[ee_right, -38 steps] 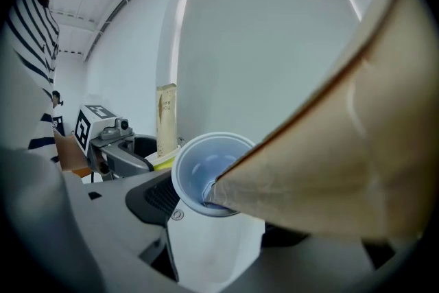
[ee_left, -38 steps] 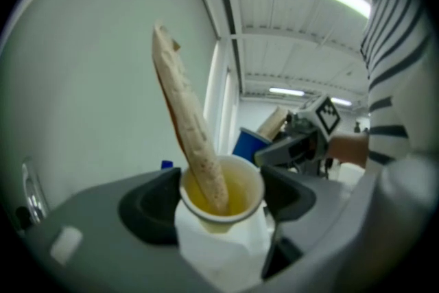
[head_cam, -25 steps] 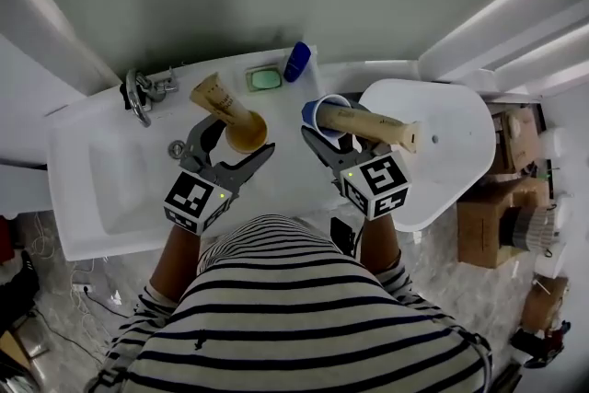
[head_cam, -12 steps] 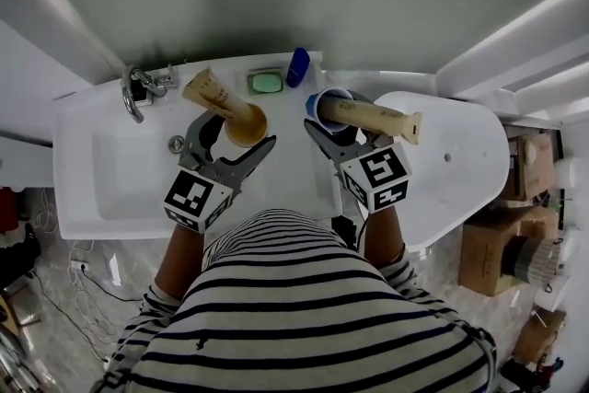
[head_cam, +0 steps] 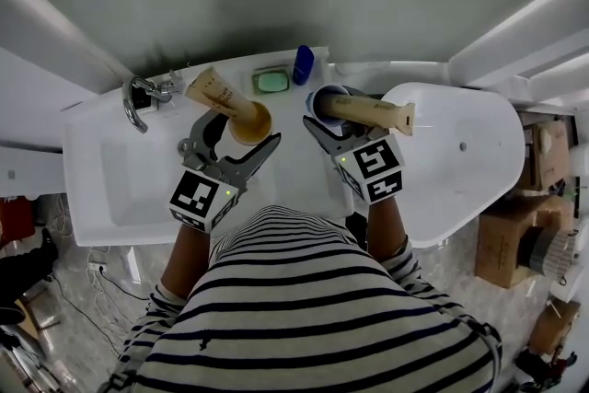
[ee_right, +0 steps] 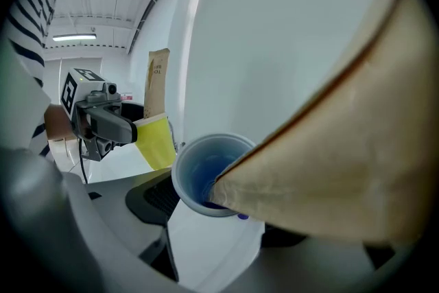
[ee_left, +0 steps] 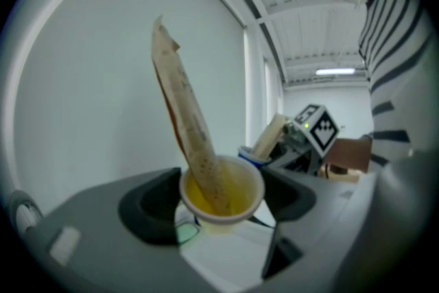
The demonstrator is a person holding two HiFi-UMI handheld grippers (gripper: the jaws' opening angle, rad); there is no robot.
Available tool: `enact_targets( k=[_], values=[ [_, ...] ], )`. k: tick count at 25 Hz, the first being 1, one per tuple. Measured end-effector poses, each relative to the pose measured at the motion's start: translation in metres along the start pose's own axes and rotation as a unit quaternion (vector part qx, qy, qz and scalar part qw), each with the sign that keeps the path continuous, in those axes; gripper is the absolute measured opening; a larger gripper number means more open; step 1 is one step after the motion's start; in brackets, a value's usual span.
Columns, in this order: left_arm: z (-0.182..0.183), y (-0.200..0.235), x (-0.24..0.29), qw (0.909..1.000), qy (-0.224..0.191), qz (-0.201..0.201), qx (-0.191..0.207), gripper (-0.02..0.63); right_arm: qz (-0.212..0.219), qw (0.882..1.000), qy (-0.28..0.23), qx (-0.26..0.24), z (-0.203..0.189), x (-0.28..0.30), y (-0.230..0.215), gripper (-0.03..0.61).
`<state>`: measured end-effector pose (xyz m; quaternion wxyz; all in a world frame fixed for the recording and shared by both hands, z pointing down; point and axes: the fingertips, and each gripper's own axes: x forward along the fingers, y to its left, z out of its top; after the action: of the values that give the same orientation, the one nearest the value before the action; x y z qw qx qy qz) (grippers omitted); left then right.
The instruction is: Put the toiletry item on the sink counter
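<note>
My left gripper [head_cam: 244,132] is shut on a yellow cup [head_cam: 250,123] held over the white sink counter [head_cam: 294,166]. A tan toiletry tube [head_cam: 217,94] leans out of that cup to the back left. The left gripper view shows the yellow cup [ee_left: 221,199] pinched between both jaws, with the tube [ee_left: 188,127] standing up out of it. My right gripper [head_cam: 333,117] is shut on a blue cup [head_cam: 327,98] at the counter's right end. A second tan tube [head_cam: 373,113] sticks out of it to the right. That tube [ee_right: 329,147] fills the right gripper view above the blue cup [ee_right: 206,175].
A chrome faucet [head_cam: 138,101] stands at the back left of the basin [head_cam: 124,179]. A green soap dish [head_cam: 271,81] and a dark blue bottle [head_cam: 302,64] sit along the back edge. A white oval fixture [head_cam: 460,161] adjoins the counter on the right, with cardboard boxes [head_cam: 529,244] beyond it.
Both grippers keep their cups in about the same places. The head camera has shifted a little, so the counter sits slightly further right in view.
</note>
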<state>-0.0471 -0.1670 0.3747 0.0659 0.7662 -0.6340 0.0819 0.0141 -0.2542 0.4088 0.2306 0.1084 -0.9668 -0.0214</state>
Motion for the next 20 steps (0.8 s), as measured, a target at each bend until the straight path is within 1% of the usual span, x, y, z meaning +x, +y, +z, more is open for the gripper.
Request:
enact_targets(
  k=[7,12,20],
  values=[
    [-0.004,0.011,0.010,0.9999,0.000,-0.007,-0.010,0.370,0.002,1.000,0.020,0.010,-0.013,0.019,-0.004,0.344],
    [-0.009,0.016,0.019,0.9998,-0.003,-0.013,-0.014,0.370,0.009,0.999,0.041,0.020,-0.030,0.038,-0.007,0.344],
    [-0.027,0.026,0.025,0.9994,0.015,-0.012,-0.029,0.370,0.022,0.997,0.070,0.036,-0.061,0.071,-0.011,0.344]
  ],
)
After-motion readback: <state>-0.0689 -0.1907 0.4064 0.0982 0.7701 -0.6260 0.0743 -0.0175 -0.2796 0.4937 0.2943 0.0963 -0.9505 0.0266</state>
